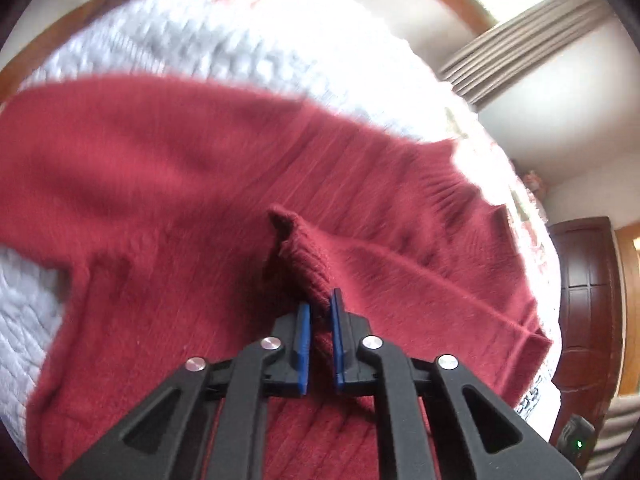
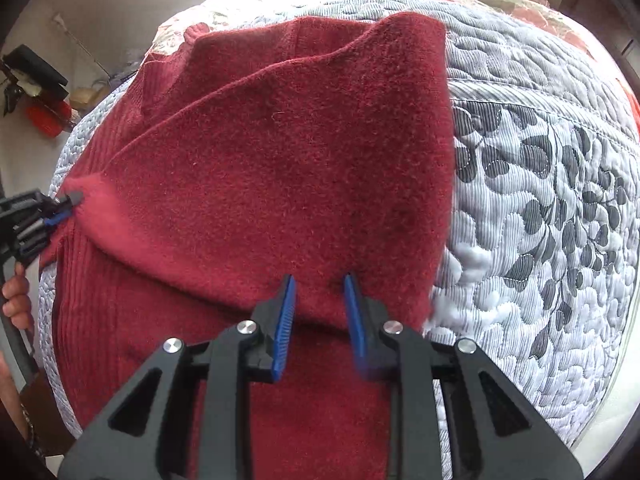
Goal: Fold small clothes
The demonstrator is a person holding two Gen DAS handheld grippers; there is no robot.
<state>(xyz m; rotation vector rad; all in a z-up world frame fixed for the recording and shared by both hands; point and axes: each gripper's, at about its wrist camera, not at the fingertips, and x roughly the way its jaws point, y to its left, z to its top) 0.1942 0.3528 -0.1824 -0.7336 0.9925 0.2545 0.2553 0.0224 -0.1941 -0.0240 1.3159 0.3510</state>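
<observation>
Just one red sweater point(image 2: 280, 152), two grippers.

bed: quilted cover point(image 2: 540, 208), white with grey leaf print, floral pink toward its far edge | walls: pale, plain point(image 1: 568, 92) | window: bright, overexposed, pleated beige curtain point(image 1: 520, 40) beside it | door: dark wooden, panelled point(image 1: 588, 300), past the bed's right edge | floor: pale, red and black clutter point(image 2: 44, 96) by the bed's far-left corner

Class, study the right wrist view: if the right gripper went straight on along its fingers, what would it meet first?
The right gripper would most likely meet the folded-over layer of the red sweater first, which already lies between its open fingers. Depth is hard to judge in this fisheye view.
</observation>
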